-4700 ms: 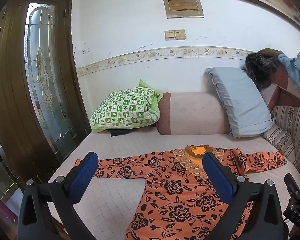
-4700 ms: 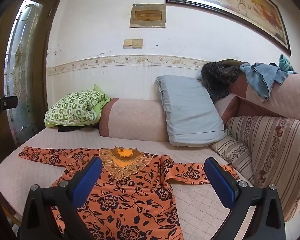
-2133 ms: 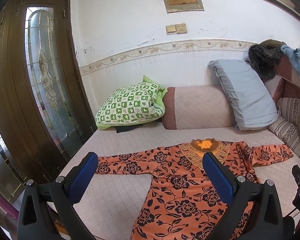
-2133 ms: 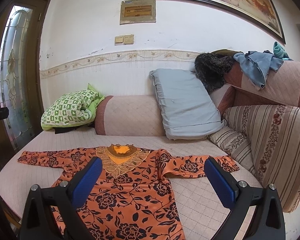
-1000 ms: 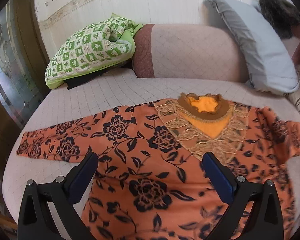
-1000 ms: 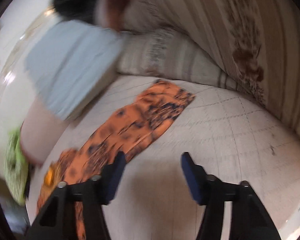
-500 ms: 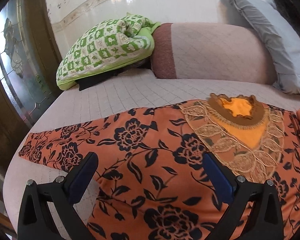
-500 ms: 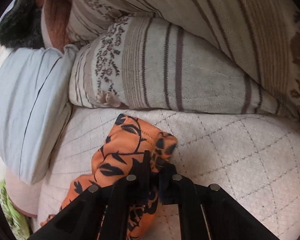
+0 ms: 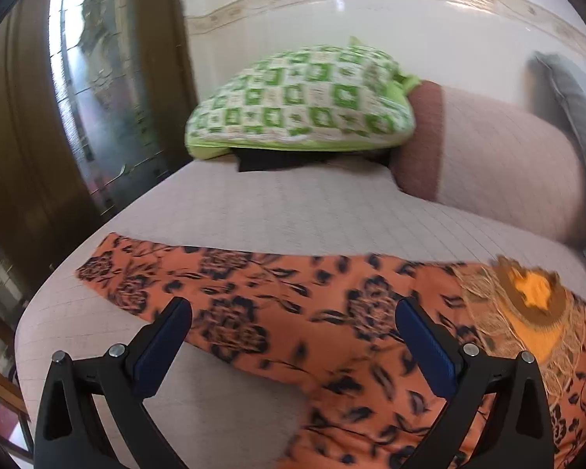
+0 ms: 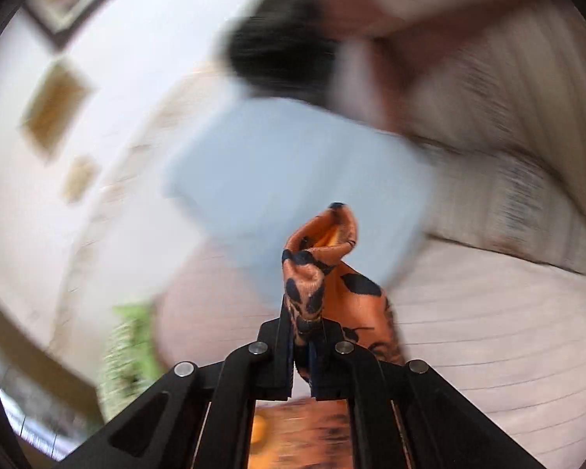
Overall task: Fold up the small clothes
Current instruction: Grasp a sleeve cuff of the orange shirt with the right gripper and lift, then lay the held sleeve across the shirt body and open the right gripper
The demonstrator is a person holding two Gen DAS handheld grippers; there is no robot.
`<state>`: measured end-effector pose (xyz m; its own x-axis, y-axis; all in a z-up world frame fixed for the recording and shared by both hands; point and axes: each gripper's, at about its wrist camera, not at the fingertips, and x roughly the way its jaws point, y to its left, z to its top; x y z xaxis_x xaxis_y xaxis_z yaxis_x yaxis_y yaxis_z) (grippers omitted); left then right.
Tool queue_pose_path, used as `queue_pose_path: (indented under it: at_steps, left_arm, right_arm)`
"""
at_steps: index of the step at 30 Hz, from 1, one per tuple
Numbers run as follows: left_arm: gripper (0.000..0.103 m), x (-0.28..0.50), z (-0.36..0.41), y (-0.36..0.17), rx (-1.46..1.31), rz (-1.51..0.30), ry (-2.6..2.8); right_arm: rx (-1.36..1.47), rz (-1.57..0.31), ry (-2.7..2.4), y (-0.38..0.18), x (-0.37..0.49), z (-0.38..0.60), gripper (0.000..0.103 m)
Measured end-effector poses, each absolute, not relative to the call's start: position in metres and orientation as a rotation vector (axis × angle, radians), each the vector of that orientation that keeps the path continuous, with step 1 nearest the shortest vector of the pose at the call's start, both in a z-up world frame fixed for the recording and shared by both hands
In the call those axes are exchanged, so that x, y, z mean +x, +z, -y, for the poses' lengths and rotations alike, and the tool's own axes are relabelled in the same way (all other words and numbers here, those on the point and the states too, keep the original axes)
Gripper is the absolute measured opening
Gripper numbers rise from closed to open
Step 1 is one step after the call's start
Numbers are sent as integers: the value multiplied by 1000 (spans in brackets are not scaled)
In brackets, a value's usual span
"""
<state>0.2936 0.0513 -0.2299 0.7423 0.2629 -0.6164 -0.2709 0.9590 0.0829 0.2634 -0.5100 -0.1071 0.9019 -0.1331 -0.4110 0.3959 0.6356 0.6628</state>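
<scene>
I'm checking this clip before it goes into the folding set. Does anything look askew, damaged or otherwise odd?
Nothing looks damaged or spilled. The orange floral top lies flat on the bed, one sleeve bunched where the right gripper pinches it. The left gripper is open above the other sleeve. The right wrist view is blurred.

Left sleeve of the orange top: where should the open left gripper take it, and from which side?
Take the sleeve at its cuff end, coming from the near edge. It lies flat and straight on the bed, so one finger must slide under the hem. The left gripper is open above it.
</scene>
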Motion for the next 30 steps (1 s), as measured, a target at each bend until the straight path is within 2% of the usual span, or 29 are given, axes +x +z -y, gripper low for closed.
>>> queue_pose_path:
  at_steps: [3, 6, 9, 13, 15, 17, 22, 26, 30]
  left_arm:
    - [103, 297, -83, -224, -55, -663, 359]
    - [103, 299, -117, -220, -103, -671, 427]
    - [103, 298, -147, -219, -139, -684, 483]
    - [103, 295, -179, -221, -147, -705, 540]
    - [103, 293, -194, -221, -158, -706, 563]
    - [103, 291, -205, -222, -174, -711, 576]
    - [103, 295, -216, -228, -223, -759, 578]
    - [103, 308, -220, -239, -229, -856, 549]
    - [103, 309, -248, -254, -336, -936, 576]
  right_arm:
    - [770, -325, -184, -64, 286, 436, 5]
    - [741, -388, -51, -56, 317, 356, 5]
    - [693, -472, 48, -70, 350, 276, 5]
    - [724, -624, 155, -119, 399, 184, 10]
    - [750, -710, 215, -150, 421, 144, 24]
    - [766, -792, 276, -176, 427, 104, 72]
    - [624, -822, 316, -192, 412, 82, 74]
    - [458, -780, 181, -191, 383, 133, 74]
    - [329, -813, -14, -213, 344, 205, 74]
